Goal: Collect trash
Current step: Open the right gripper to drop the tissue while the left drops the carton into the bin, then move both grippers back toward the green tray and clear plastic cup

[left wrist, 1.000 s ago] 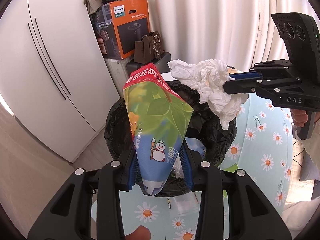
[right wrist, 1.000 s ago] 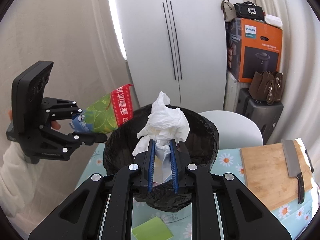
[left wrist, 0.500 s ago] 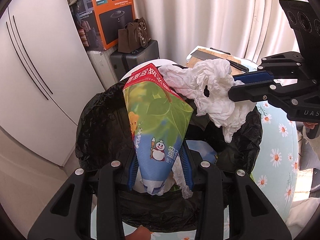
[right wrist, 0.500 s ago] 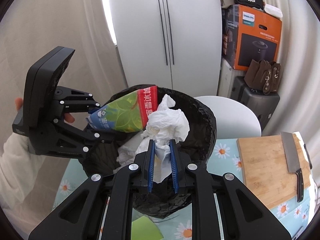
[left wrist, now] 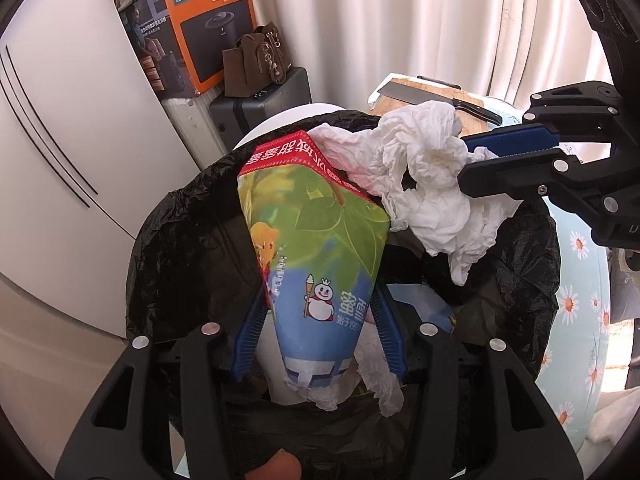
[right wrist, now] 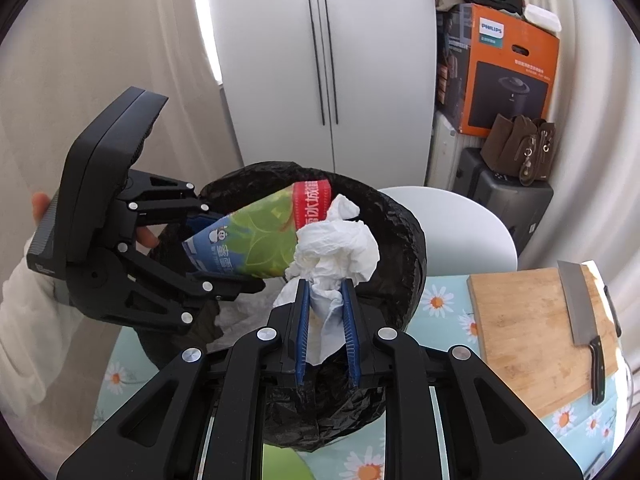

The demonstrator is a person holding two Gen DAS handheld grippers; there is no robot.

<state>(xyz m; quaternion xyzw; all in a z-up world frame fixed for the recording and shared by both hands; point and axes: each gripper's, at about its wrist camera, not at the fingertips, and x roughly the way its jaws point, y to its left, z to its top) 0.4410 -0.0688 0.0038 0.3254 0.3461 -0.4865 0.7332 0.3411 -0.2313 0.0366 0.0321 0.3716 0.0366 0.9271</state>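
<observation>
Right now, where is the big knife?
The knife lies on the wooden cutting board, at the right of the right wrist view, beside the black trash bin on the daisy tablecloth.

"PHILIPS" is printed in white on the teal corner panel of the orange and black cardboard box (left wrist: 200, 28) (right wrist: 508, 68), while red-banded Chinese characters are carried, upside down, by the green and blue paper cup (left wrist: 316, 248) (right wrist: 256, 240).
</observation>
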